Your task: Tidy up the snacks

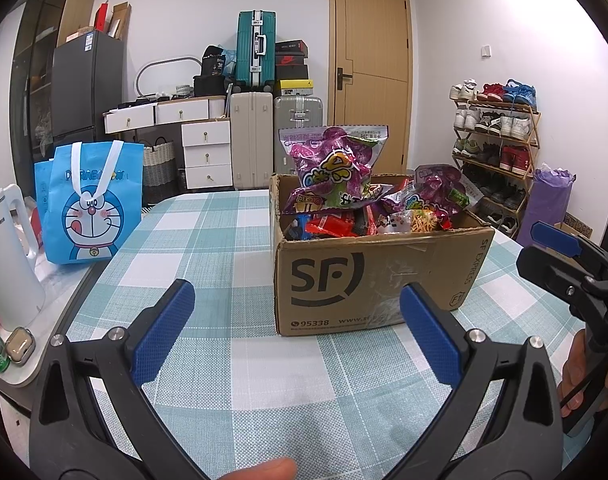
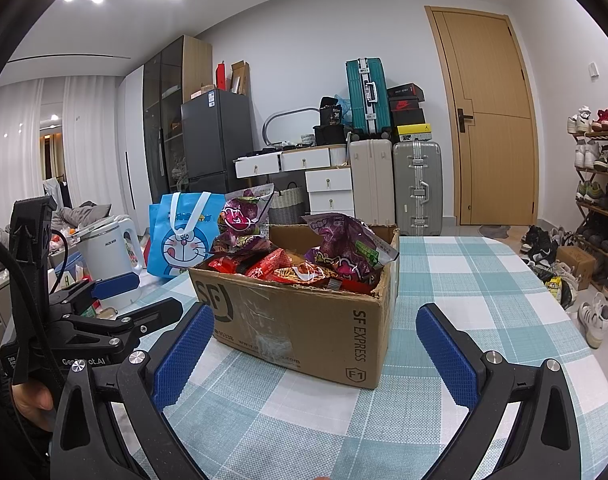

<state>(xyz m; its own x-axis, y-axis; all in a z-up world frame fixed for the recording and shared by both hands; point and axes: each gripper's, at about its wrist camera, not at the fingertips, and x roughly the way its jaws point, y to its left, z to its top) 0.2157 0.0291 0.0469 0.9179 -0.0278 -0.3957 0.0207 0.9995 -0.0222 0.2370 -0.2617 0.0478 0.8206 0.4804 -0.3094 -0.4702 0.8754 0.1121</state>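
While both the left gripper (image 1: 295, 320) and right gripper (image 2: 316, 344) hover wide apart before the SF Express box (image 1: 368, 276), picking a purple snack bag (image 1: 336, 164) likely comes next.

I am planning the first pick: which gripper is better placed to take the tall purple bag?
Probably left. The tall purple bag stands at the box's left end, nearer the open left gripper.

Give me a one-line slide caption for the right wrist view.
Open right gripper faces an SF Express cardboard box heaped with snack packets on a checked tablecloth.
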